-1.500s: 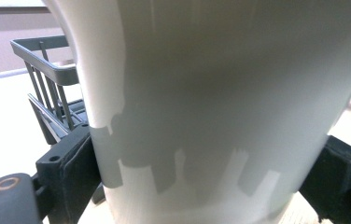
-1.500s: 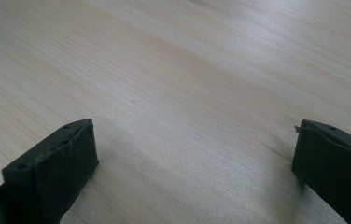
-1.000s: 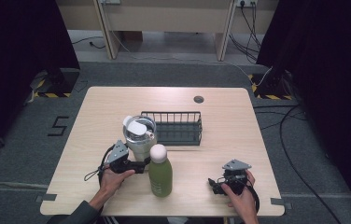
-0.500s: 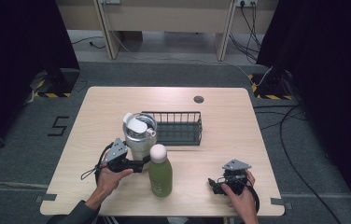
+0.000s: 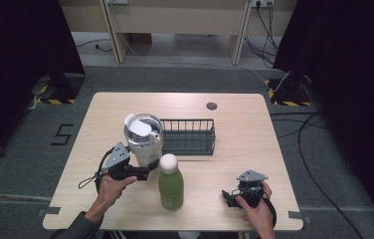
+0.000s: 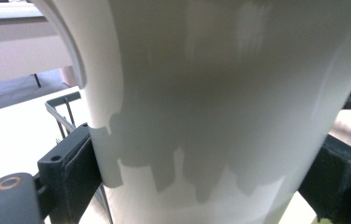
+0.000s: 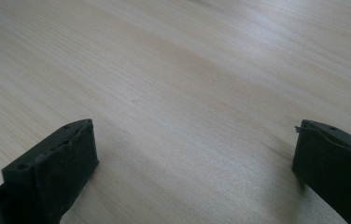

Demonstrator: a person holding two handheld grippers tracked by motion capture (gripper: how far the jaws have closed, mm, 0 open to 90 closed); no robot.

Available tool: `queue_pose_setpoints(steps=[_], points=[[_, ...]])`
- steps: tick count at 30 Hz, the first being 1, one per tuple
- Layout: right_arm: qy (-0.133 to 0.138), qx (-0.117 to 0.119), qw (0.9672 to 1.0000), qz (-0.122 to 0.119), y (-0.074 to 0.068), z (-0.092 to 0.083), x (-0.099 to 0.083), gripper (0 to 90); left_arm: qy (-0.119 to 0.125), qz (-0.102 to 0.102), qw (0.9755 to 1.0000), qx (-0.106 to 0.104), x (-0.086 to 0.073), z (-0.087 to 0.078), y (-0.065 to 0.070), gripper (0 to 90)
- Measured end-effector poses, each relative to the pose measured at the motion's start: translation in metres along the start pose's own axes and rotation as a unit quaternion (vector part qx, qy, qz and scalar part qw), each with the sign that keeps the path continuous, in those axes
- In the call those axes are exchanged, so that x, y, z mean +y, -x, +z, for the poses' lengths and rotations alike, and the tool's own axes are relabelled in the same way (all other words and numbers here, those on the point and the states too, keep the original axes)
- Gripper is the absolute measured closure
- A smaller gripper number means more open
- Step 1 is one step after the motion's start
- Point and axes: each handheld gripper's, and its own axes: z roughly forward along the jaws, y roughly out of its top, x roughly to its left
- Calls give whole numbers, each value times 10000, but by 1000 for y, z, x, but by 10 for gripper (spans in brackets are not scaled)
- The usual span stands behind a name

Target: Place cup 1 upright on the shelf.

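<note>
We have our left hand-held gripper clamped around the lower body of the white tumbler, which stands on the bench just in front of the wire basket and right beside the green bottle. In the left gripper view the jaws press on either side of the tumbler's smooth wall. We judge it rigid and rather slick, and top-heavy with its wide lidded mouth, so a low grip risks tipping; taking it nearer the middle of the body would hold it steadier. How heavy it is we cannot tell, since its contents are hidden. Our right hand-held gripper rests on the bench well apart, jaws spread and holding nothing.
</note>
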Motion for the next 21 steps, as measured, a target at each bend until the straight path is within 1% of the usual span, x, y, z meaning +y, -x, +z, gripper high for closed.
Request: queue_pose_setpoints(steps=[3, 7, 9, 15, 18, 21], points=[[0, 0, 10000, 2, 0, 0, 0, 3, 26, -43, 10000, -16, 7, -2, -2, 111], [0, -1, 10000, 0, 0, 0, 0, 3, 4, 29, 10000, 53, 14, -3, -4, 111], [-8, 1, 10000, 24, 0, 0, 0, 3, 1, 26, 10000, 35, 16, -4, -5, 111], [0, -1, 10000, -1, 0, 0, 0, 3, 0, -33, 10000, -30, 24, -4, -8, 111], [0, -1, 10000, 0, 0, 0, 0, 3, -13, 46, 10000, 1, 31, -4, -10, 111], [0, -1, 10000, -1, 0, 0, 0, 3, -6, 52, 10000, -10, 38, -3, -13, 111]])
